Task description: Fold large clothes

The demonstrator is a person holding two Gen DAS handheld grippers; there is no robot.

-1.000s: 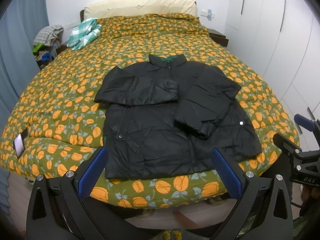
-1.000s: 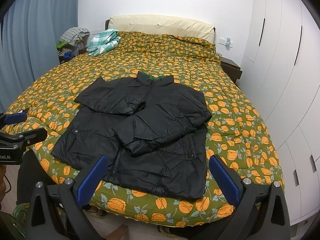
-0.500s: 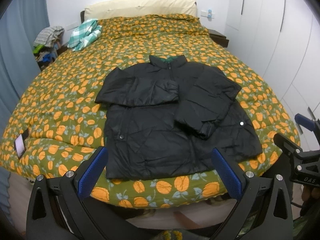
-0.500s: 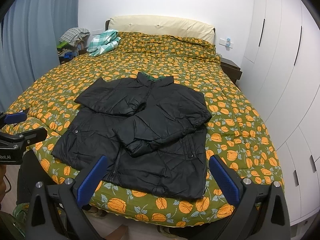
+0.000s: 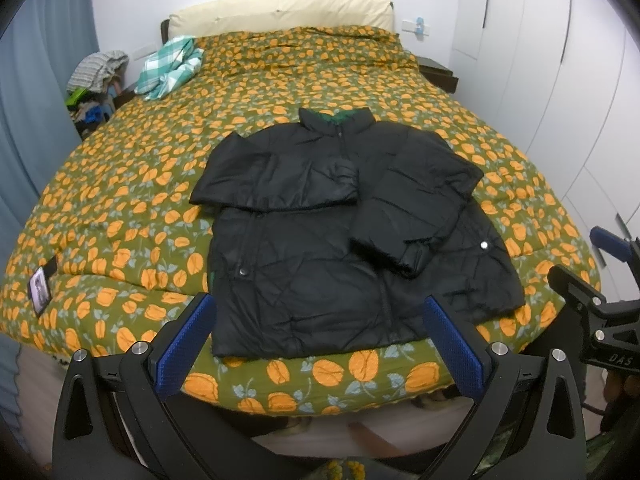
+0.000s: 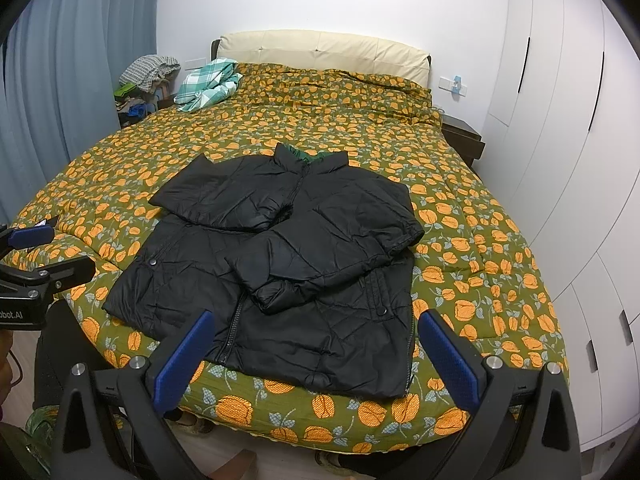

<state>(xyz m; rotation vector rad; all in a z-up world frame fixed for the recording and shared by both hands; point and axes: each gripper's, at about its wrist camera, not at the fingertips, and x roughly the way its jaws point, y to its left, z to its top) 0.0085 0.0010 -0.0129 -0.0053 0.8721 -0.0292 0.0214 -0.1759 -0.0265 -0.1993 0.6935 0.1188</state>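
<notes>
Nothing moved: one jacket [image 5: 340,240], two sleeves folded.

Right gripper [image 5: 600,280] cut off by right edge of left wrist view; left gripper [image 6: 36,256] likewise cut by left edge of right wrist view. Jacket [image 5: 340,232] chest hidden under folded-in sleeves. Card [image 5: 40,286] on near-left bedspread: print too small to read. Far-left clothes pile [image 6: 148,72] indistinct.
</notes>
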